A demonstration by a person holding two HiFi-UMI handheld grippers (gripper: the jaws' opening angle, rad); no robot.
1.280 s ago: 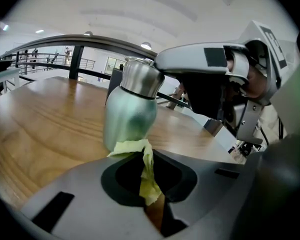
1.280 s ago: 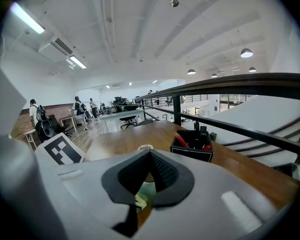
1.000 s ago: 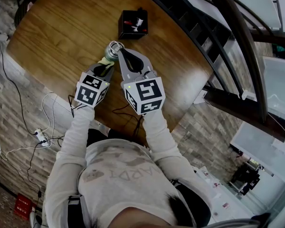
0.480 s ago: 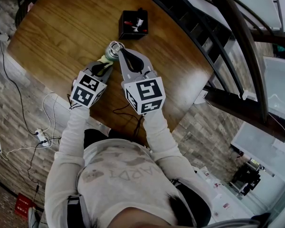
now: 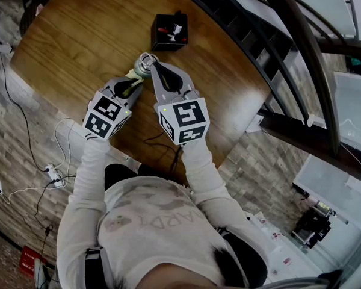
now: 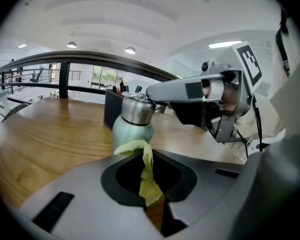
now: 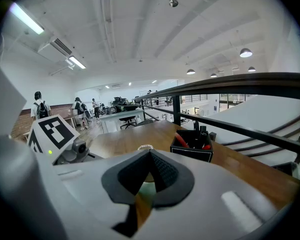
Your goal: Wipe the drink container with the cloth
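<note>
A pale green drink bottle (image 5: 143, 65) with a steel cap stands upright on the round wooden table (image 5: 78, 35). My right gripper (image 5: 152, 64) is shut on the bottle at its neck; in the left gripper view it reaches in from the right (image 6: 162, 91) onto the cap. In the right gripper view the bottle (image 7: 146, 188) shows between the shut jaws. My left gripper (image 5: 134, 82) is shut on a yellow cloth (image 6: 146, 170), whose upper fold lies against the bottle's side (image 6: 131, 130).
A black pen holder (image 5: 168, 31) with pens stands just beyond the bottle, also in the right gripper view (image 7: 191, 148). A dark curved railing (image 5: 259, 47) borders the table on the right. Cables (image 5: 159, 142) hang at the table's near edge.
My left gripper has drawn back a little toward the lower left with the cloth still in it. The right gripper and the bottle have stayed put.
</note>
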